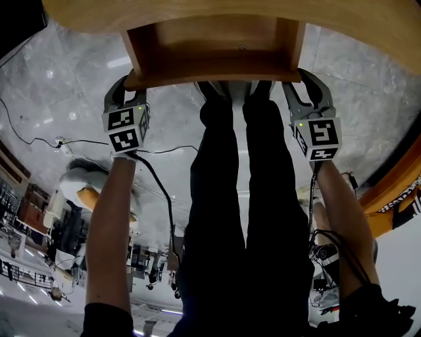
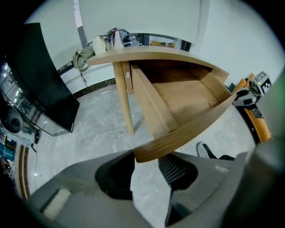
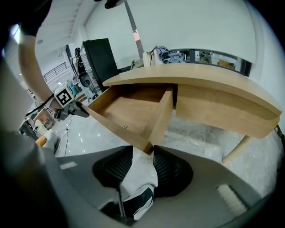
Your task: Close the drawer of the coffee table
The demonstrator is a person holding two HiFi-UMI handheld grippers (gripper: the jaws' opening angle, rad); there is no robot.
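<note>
Between the two grippers, the open light-wood drawer (image 1: 214, 43) of the coffee table is seen, drawn well out from under the rounded light-wood tabletop (image 1: 99, 16). The left gripper (image 1: 130, 89) is set at the left end of the drawer's curved front panel (image 1: 210, 77) and the right gripper (image 1: 304, 82) at its right end; both are pointed steeply downward.

In the left gripper view, the jaws are held apart, and the left corner of the front panel is placed between their tips, close to the wood on either side. In the right gripper view, the jaws are likewise held apart, and the right corner, where the panel is joined to the drawer's side wall, is lodged between the two tips. No firm squeeze is shown at either corner.

Beyond the left gripper, a slim round wooden table leg (image 2: 124, 98) is seen upright. Below both grippers, a grey marbled floor (image 1: 66, 79) is spread, and between them the person's black-trousered legs (image 1: 250, 197) are seen.
</note>
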